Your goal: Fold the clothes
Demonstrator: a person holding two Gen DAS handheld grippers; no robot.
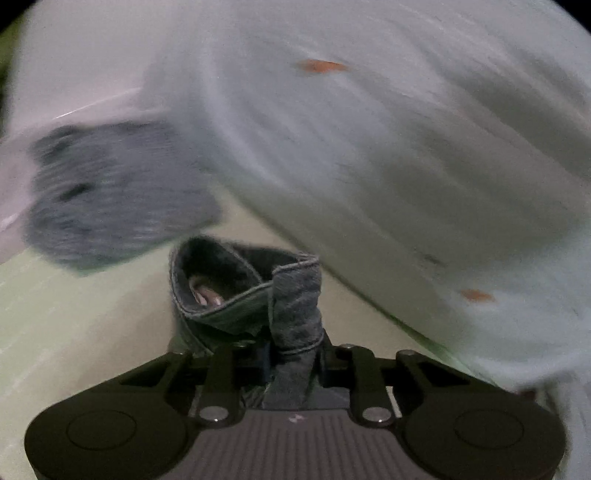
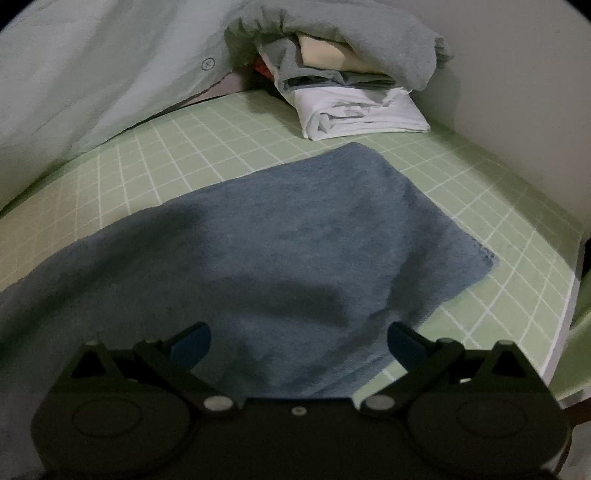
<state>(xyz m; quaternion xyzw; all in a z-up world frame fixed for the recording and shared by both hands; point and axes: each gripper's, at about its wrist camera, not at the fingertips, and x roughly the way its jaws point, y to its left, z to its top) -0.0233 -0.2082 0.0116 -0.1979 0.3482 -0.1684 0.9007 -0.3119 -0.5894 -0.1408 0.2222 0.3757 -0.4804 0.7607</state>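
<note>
**Towel handling and grip points**

While the left gripper (image 1: 291, 350) is clenched on a bunched hem of the blue towel (image 2: 295, 236), the cloth behaves as soft, limp and light, sagging wherever unsupported. It lies spread on the green mat (image 2: 236, 125). The right gripper (image 2: 299, 343) hovers over it, released; grip corners or hems.

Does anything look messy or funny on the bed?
Yes. The stack of folded clothes at the far end looks untidy: a grey garment slumps crookedly over it. Also, the left gripper pinches a twisted bunch of blue-grey fabric, not a flat edge.
</note>
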